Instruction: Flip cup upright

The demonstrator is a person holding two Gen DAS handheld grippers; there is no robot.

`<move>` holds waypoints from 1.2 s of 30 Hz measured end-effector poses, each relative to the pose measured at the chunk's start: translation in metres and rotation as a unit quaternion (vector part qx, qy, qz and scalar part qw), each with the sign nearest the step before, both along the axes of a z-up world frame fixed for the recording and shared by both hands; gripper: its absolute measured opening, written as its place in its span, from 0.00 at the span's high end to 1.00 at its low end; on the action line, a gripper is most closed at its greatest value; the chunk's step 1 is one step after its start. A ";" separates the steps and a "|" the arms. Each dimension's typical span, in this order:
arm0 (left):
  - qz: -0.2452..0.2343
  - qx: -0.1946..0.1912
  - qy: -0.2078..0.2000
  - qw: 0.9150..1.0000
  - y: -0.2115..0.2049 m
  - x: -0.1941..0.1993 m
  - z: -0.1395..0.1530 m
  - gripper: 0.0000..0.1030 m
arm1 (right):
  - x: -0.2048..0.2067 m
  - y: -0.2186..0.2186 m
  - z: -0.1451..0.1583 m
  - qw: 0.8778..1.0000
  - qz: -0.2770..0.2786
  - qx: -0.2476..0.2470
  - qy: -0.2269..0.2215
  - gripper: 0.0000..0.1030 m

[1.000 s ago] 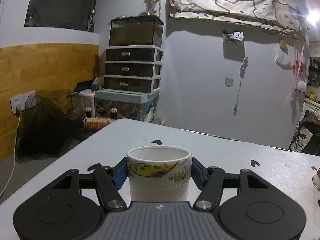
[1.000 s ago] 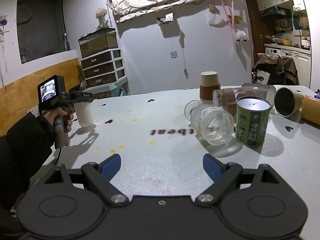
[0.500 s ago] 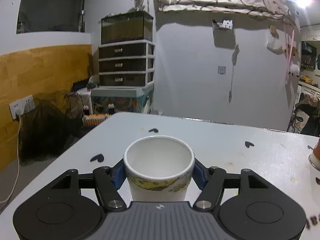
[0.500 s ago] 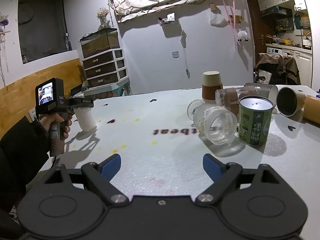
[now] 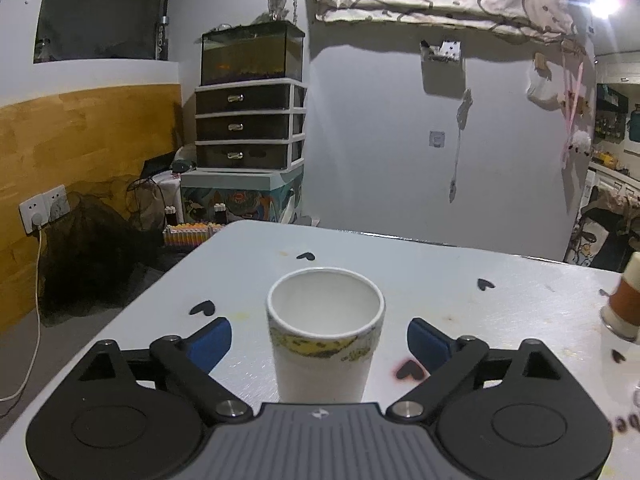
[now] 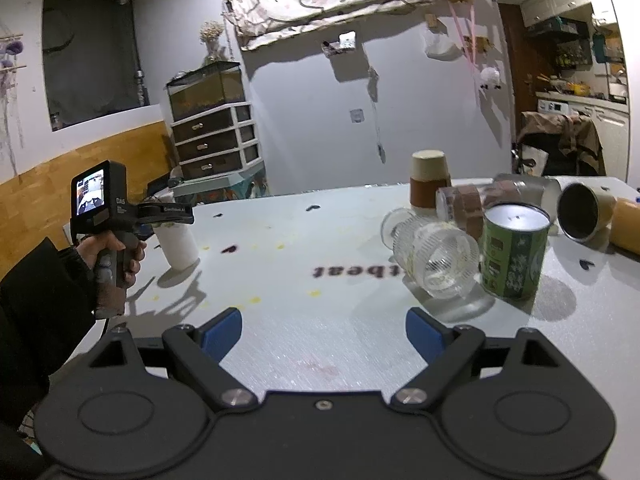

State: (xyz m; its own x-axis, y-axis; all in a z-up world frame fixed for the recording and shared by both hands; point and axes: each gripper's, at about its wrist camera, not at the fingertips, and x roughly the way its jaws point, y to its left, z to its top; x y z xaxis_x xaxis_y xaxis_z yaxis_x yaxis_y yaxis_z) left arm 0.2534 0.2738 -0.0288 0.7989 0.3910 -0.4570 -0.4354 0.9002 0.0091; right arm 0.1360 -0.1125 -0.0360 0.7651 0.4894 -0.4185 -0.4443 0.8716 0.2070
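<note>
A white paper cup point(image 5: 325, 332) with a yellow patterned band under its rim stands upright on the white table, mouth up. My left gripper point(image 5: 320, 342) is open, its blue pads point(image 5: 210, 340) apart from the cup on both sides. In the right wrist view the same cup point(image 6: 178, 242) stands at the table's left side, with the left gripper point(image 6: 168, 212) held around it. My right gripper point(image 6: 323, 330) is open and empty above the table's near middle.
At the right stand or lie several cups: a clear ribbed glass point(image 6: 434, 258) on its side, a green can-like cup point(image 6: 514, 252) upside down, a brown-banded paper cup point(image 6: 429, 184) upside down, a dark-lined cup point(image 6: 584, 212) on its side. The table's left edge point(image 5: 168, 276) is near.
My left gripper has opened and let go of the white cup, which now stands upright on the table. The right gripper has stayed open and nearly still.
</note>
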 end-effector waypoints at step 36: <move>-0.016 0.022 -0.036 0.999 -0.122 -0.251 0.048 0.00 | -0.028 0.033 0.040 0.989 0.073 -0.006 -0.132 0.00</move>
